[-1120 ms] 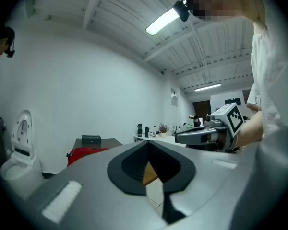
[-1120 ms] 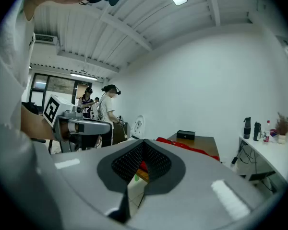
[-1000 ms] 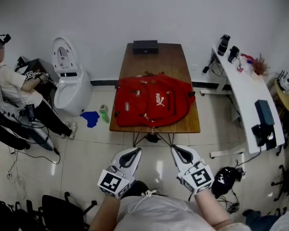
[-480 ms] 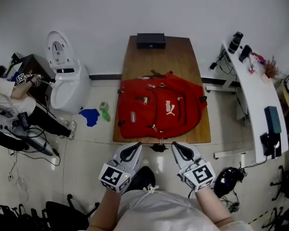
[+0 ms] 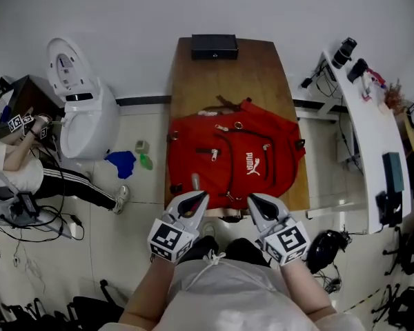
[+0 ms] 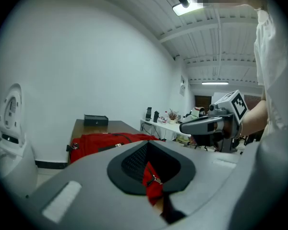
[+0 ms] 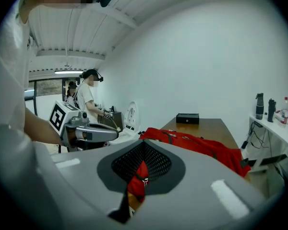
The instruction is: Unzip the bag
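**Red bag flat on the table, both claws closed and empty**

The red bag (image 5: 234,157) lies flat on the wooden table (image 5: 228,74). It covers the half of the top nearest the person and reaches almost from one long side to the other. At the table's far end sits a black box (image 5: 214,45), well apart from the bag.

The person holds the left gripper (image 5: 201,196) and the right gripper (image 5: 251,199) side by side at the table's near edge, their tips over the bag's near border. Each gripper's jaws are drawn together with nothing held between them (each gripper view shows only a thin slit, through which red fabric and a small metal zip pull show beyond).

To the left of the table, on the tiled floor, stand a white appliance (image 5: 79,116) and a blue cloth (image 5: 121,163), with a seated person (image 5: 27,178) farther out. To the right of the table runs a long white desk (image 5: 366,116).
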